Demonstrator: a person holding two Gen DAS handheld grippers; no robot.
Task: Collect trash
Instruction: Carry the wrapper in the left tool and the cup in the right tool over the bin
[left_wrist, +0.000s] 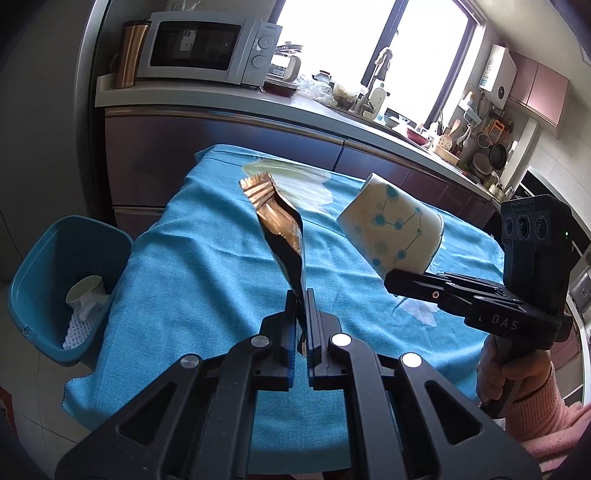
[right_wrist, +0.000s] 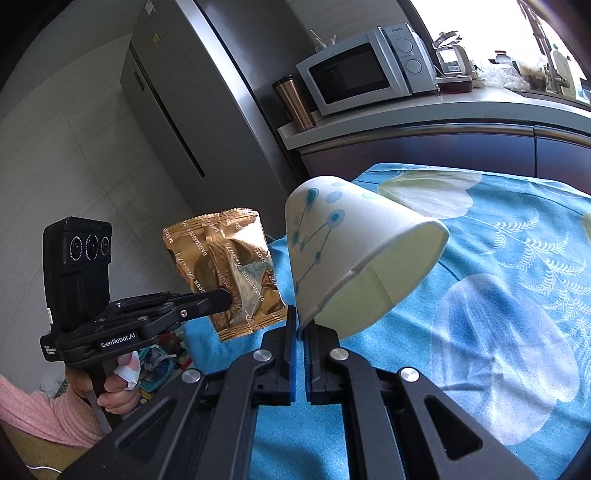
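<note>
Left hand-held gripper (left_wrist: 302, 295) pinched on one end of the gold wrapper (left_wrist: 277, 225), which juts up and away from the jaws, long axis roughly in line with the fingers, clear of the blue-clothed table (left_wrist: 192, 258). Right hand-held gripper (right_wrist: 301, 325) clamped on the rim of the paper cup (right_wrist: 354, 258), cup tipped with its mouth facing down toward the cloth and lifted off it.

Bin (left_wrist: 44, 266) down on the floor at the table's left edge, below and to the left of the left hand-held gripper, already holding another cup and some white scraps. Nothing visible between wrapper and bin but the table edge. Left hand clearly the nearer to it; cup and right hand-held gripper off to the right, with the wrapper between them and the bin.

Likely next: swing left past the table edge, wrapper first, then open over the bin's mouth. Cup to follow the same way, a longer reach; some risk of the two hands crowding if both go at once.
</note>
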